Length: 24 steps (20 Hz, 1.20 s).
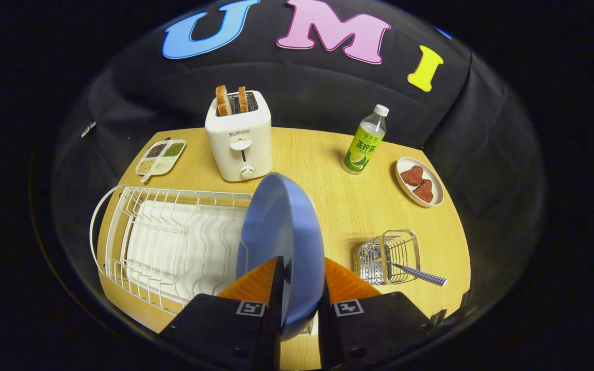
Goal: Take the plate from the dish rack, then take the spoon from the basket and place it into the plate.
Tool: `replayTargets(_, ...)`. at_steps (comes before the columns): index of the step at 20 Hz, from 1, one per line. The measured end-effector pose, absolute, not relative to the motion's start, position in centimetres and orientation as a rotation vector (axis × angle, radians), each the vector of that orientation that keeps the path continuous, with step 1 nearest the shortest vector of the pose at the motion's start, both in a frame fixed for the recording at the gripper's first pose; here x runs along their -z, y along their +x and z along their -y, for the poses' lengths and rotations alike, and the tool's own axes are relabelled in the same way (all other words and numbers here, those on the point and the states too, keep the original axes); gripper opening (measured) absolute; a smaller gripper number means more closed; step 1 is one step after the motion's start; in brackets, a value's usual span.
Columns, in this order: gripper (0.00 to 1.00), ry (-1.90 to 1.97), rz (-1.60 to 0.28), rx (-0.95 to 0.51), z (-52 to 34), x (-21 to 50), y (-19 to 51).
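A blue plate stands on edge between my fingers, and my gripper is shut on its lower rim. It is held at the right end of the white wire dish rack, which lies to the left of my fingers. Whether the plate still rests in the rack's slots is hidden by my fingers. To the right of my fingers stands a small wire basket. A spoon with a checked handle lies in it, the handle sticking out to the right.
On the wooden table beyond the plate stands a white toaster with two slices of bread. A divided dish of beans sits far left, a green-labelled bottle and a small plate of red pieces far right.
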<state>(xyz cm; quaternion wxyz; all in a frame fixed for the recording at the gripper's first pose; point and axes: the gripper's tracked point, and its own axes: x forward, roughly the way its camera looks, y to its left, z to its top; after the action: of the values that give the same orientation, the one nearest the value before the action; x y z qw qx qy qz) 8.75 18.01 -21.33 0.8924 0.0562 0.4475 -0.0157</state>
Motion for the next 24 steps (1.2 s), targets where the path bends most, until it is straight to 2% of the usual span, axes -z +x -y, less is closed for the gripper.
replayTargets(6, 0.29, 0.028, -0.869, 0.057, -17.2, 18.6, 11.0)
replayTargets(12, 0.28, 0.134, -0.813, 0.062, -14.9, 16.6, 10.1)
replayTargets(24, 0.28, 0.373, -0.671, -0.138, -8.5, 11.8, 2.2)
